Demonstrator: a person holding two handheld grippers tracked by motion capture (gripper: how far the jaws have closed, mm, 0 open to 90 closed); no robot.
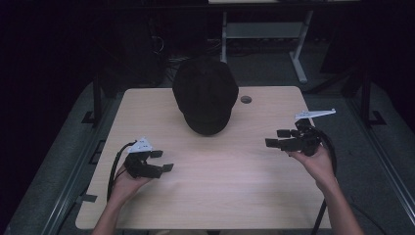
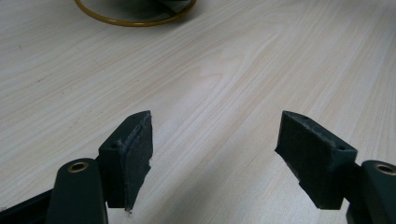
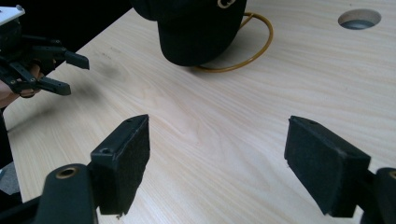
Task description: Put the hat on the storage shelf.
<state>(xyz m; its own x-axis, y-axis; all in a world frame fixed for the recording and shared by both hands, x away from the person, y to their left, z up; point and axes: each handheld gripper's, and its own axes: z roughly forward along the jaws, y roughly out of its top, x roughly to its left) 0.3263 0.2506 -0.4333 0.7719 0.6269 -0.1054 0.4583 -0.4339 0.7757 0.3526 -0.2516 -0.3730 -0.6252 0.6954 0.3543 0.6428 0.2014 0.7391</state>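
Dim room, dark floor; white desk frame (image 1: 298,54) stands beyond the far edge.

Item 1. Bench (image 1: 215,196): pale wood-grain top, matt, with a round cable hole (image 1: 246,99) near the far edge, right of centre. Bare apart from item 2.

Item 2. Cap (image 1: 205,95): black, soft-crowned, peaked. Sits at the far middle of the bench, peak toward the person, well apart from both grippers. A thin yellow ring (image 3: 259,49) lies on the bench under and beside it; whether the ring is part of the cap or separate cannot be told. Handling, as judged: light, limp cloth in the crown that will fold and sag under a pinch; peak likely stiffer and the surer place to take hold, at its front edge. Not fragile; cloth should grip well against padded fingers.

Item 3. Left gripper (image 1: 161,160): held low over the near-left of the bench, fingers (image 2: 135,158) spread wide, nothing between them.

Item 4. Right gripper (image 1: 278,138): held over the right side, pointing inward, fingers (image 3: 123,163) likewise wide apart and empty.
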